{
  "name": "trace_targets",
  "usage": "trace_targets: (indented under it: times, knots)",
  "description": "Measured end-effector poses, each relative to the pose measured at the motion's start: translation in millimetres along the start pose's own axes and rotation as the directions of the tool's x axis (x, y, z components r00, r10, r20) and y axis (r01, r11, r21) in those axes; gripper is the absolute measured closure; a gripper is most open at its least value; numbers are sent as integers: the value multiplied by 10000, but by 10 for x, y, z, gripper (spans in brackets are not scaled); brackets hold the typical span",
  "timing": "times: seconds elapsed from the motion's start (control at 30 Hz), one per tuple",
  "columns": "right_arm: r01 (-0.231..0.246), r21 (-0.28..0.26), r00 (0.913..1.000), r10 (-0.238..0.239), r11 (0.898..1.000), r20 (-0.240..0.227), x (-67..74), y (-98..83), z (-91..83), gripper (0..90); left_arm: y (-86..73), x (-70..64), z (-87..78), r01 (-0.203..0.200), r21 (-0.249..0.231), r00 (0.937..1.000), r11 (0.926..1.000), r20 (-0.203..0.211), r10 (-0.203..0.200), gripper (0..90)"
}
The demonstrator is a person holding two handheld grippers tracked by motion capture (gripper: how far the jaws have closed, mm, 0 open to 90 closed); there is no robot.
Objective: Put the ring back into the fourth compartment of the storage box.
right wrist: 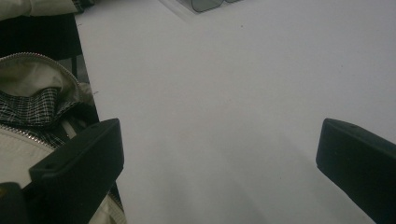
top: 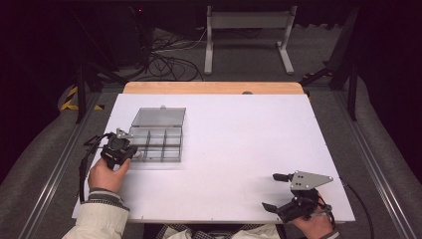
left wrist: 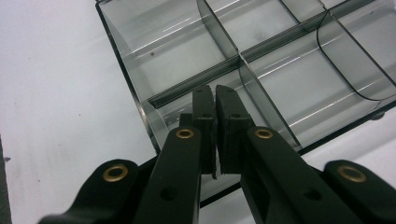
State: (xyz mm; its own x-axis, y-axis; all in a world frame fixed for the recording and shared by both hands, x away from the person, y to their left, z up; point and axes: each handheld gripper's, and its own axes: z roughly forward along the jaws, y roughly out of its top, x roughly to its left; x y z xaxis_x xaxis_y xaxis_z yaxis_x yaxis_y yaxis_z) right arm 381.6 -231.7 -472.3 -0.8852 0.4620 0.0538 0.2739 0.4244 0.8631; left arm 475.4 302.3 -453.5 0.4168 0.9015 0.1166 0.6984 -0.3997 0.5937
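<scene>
A clear smoky-grey compartment box (top: 158, 144) lies on the left of the white table (top: 234, 144), its lid (top: 160, 117) folded back flat behind it. The compartments that show hold nothing. My left gripper (top: 133, 152) is at the box's near left corner. In the left gripper view the box (left wrist: 299, 88) is close below, and the left gripper (left wrist: 215, 93) is shut, its tips over a near compartment by a divider, with nothing seen between them. My right gripper (top: 271, 190) stands open near the table's front right, and over bare table in its own view (right wrist: 219, 140).
A wooden strip (top: 214, 87) edges the table's far side. Beyond it stand a metal frame (top: 247, 35) and loose cables (top: 166, 62) on the floor. A corner of the box (right wrist: 205, 3) and a pale jacket (right wrist: 32, 93) appear in the right gripper view.
</scene>
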Motion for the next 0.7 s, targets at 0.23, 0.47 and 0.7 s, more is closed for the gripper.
trace_targets:
  times: [0.23,0.47,0.7]
  knots:
    - [23,-14,10000,-23,10000,-15,7,3,-1,16,2,-8,-30,-10,-232,10000,9997,-48,9,811]
    - [27,-39,10000,-28,10000,-33,7,2,-5,15,-2,-11,-109,10,-697,10000,9976,19,-8,754]
    - [32,-48,10000,-32,10000,-27,6,2,-8,16,4,-31,-269,-9,-1162,9999,9932,106,22,684]
